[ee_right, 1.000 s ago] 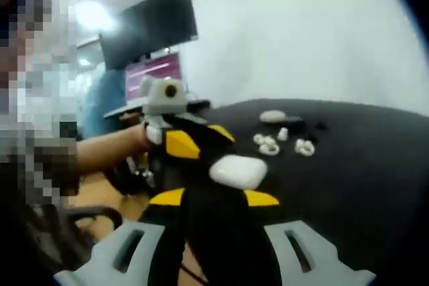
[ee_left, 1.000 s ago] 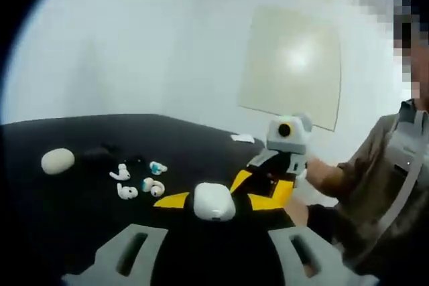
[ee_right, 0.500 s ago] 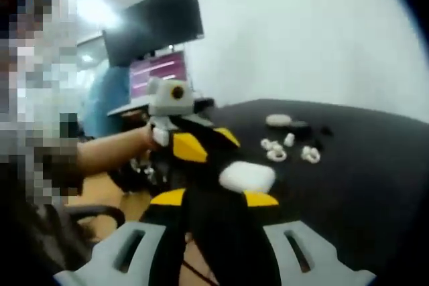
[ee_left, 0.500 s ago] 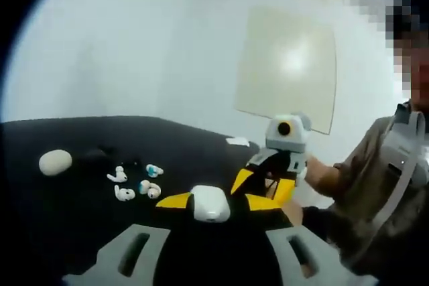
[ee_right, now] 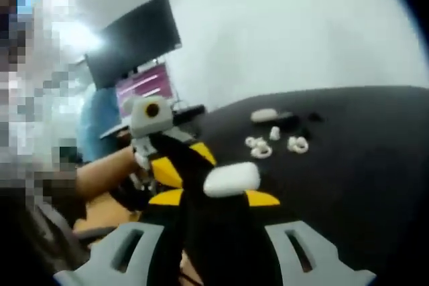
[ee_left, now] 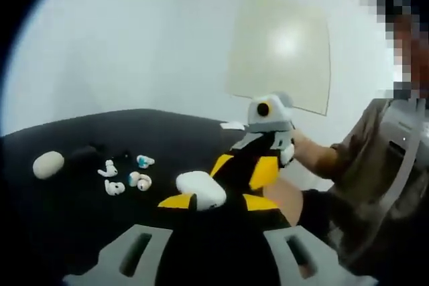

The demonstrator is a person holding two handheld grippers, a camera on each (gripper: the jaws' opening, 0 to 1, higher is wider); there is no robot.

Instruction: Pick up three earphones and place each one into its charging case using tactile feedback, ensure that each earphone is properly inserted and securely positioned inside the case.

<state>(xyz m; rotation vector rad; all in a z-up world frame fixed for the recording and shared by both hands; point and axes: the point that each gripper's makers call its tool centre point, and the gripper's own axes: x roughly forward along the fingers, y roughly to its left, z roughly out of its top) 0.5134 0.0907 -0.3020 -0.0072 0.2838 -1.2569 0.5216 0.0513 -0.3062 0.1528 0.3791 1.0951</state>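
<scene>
I hold the white case (ee_left: 200,189) up off the table (ee_left: 67,232), clamped between both my left hand-held gripper (ee_left: 213,200) and right hand-held gripper (ee_right: 213,195) to steady it, earphones (ee_left: 124,177) lying ahead to my left.

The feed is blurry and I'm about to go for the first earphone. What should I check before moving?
1. White charging case off the table, at the tips of both grippers: ok.
2. Which jaws actually clamp it, left gripper or right gripper: cannot tell.
3. Case lid open to receive an earphone: not ok, it looks closed.
4. Earphones in view, lying loose on the black table: ok.
5. A gripper free for picking: not ok, both are at the case.
6. Oval case apart from the earphones: ok.
</scene>
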